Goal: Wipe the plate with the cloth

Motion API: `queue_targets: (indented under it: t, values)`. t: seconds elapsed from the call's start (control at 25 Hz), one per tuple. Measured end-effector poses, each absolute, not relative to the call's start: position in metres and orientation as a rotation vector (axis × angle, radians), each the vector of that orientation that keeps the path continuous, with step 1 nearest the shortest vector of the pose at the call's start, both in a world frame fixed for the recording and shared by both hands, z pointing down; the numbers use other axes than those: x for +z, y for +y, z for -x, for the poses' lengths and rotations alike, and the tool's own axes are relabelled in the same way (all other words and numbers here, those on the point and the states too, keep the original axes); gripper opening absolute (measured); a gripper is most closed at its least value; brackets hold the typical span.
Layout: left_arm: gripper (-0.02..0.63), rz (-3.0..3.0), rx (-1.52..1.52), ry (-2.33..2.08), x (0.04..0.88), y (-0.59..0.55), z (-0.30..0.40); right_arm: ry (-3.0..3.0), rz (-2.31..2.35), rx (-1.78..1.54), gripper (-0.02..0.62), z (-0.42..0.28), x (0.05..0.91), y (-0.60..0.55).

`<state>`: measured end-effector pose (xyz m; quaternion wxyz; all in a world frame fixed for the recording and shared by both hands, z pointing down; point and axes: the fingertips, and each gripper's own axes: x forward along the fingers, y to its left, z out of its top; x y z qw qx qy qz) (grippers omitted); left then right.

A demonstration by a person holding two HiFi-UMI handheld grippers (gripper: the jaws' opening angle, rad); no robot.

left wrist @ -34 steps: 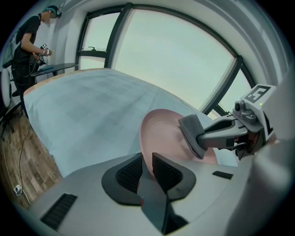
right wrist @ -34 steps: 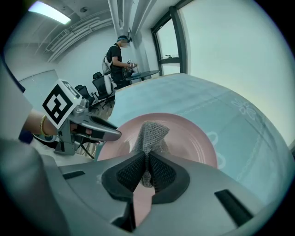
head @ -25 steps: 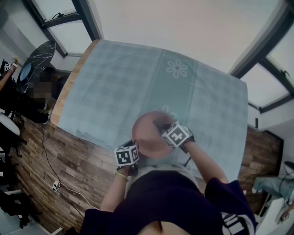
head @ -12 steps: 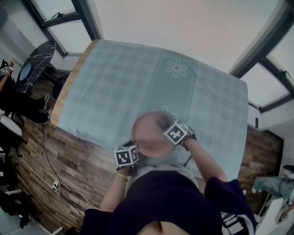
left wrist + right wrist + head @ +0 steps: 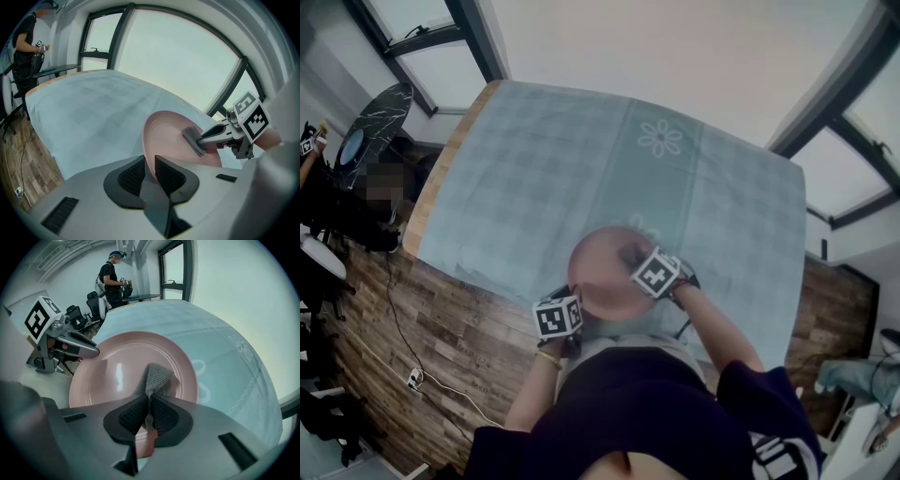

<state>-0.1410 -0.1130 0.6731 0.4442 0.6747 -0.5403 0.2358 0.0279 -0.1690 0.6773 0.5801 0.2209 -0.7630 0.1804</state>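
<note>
A round pink plate point(image 5: 605, 272) point(image 5: 117, 371) point(image 5: 168, 136) is held tilted above the near edge of the table. My left gripper point(image 5: 149, 174) point(image 5: 567, 305) is shut on the plate's near rim. My right gripper point(image 5: 149, 414) point(image 5: 633, 258) is shut on a folded grey cloth point(image 5: 153, 378) point(image 5: 193, 139), which presses against the plate's inner face right of its centre. In the head view the cloth point(image 5: 630, 251) shows as a dark patch beside the right marker cube.
A pale blue checked tablecloth point(image 5: 609, 169) with a flower print covers the table; its wooden edge point(image 5: 441, 173) runs along the left. A person point(image 5: 112, 277) stands at a dark round table point(image 5: 370, 122) far left. Wood floor and a cable point(image 5: 403, 328) lie below.
The right gripper with the cloth has shifted slightly down and left across the plate. The left gripper and plate stay about where they were.
</note>
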Motion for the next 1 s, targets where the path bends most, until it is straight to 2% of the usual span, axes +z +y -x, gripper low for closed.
queue_targets:
  t: [1.0]
  values:
    - [0.078, -1.679, 0.603, -1.343, 0.674, -0.112, 0.141, -1.849, -0.397, 0.368, 0.032, -0.010, 0.679, -0.111]
